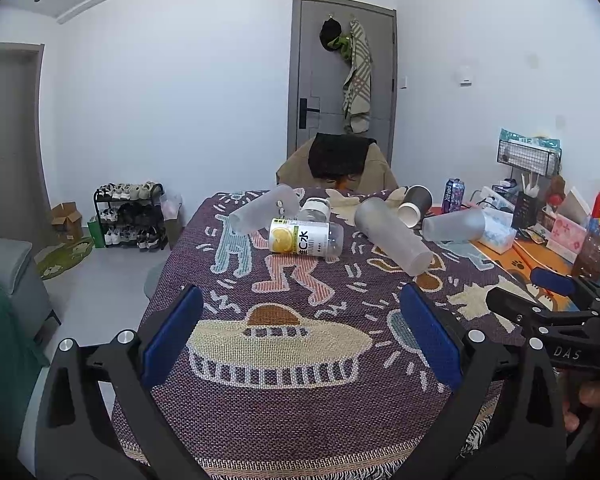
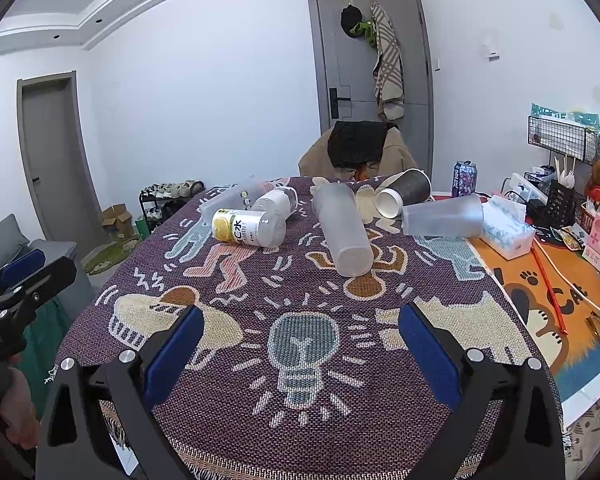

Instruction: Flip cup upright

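Note:
Several cups lie on their sides on the patterned purple cloth (image 1: 284, 420). A tall frosted cup (image 1: 394, 237) (image 2: 342, 230) lies in the middle, its base toward me. Another frosted cup (image 1: 456, 225) (image 2: 444, 216) lies to its right, and a third (image 1: 262, 210) (image 2: 230, 198) at the far left. A dark paper cup (image 1: 414, 205) (image 2: 404, 192) lies behind them. My left gripper (image 1: 300, 332) and my right gripper (image 2: 300, 340) are both open and empty, low over the near part of the cloth, well short of the cups.
A bottle with a yellow label (image 1: 306, 238) (image 2: 250, 228) and a clear one (image 1: 314, 210) lie among the cups. A drink can (image 2: 464, 179), tissue pack (image 2: 506, 232) and boxes crowd the orange mat at right. A chair (image 2: 360, 152) stands behind the table.

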Demonstrator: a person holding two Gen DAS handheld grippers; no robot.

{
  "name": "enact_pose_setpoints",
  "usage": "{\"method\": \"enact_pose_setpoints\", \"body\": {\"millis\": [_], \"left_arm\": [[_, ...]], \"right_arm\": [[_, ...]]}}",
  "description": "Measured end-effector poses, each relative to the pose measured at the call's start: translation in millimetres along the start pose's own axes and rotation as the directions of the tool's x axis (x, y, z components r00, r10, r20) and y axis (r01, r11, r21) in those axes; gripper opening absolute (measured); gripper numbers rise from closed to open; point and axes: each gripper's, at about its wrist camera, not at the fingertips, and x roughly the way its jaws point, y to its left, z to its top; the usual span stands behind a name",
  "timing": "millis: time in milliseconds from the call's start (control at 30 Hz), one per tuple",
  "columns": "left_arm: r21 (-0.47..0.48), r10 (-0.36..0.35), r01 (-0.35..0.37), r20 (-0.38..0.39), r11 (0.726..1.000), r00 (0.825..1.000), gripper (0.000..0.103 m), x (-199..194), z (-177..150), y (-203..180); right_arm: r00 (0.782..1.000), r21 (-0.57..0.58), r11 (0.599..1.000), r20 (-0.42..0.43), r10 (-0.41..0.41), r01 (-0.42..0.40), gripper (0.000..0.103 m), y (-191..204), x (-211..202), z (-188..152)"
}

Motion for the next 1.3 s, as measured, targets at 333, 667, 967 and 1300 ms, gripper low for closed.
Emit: {"method": "enact_pose_setpoints", "body": {"millis": [333,667,967,1300], "left_arm": [[-0.016,0.005,-0.005,-0.032,1.000,0.999,0.098,20,9,8],[-0.054,0.032,-0.036,-0.067,0.998,0.997,0.098,53,26,26],[-0.102,0.056,-0.068,-0.118,0.992,0.991,0.098,91,36,46],[-0.150,0.047,-0.070,-0.148,0.986,0.988,0.098,127,46,61]], "right_arm": [[0.998,0.013,0.998,-0.018,-0.067,0.068,0.096,0,19,15],[0.998,-0.051,0.999,-0.060,0.000,-0.003,0.096,10,66,48],[0.998,-0.186,0.982,-0.061,0.034,-0.044,0.095,26,115,77],[0.995,-0.323,0.941,-0.037,0.096,-0.103,0.095,45,157,108]]}}
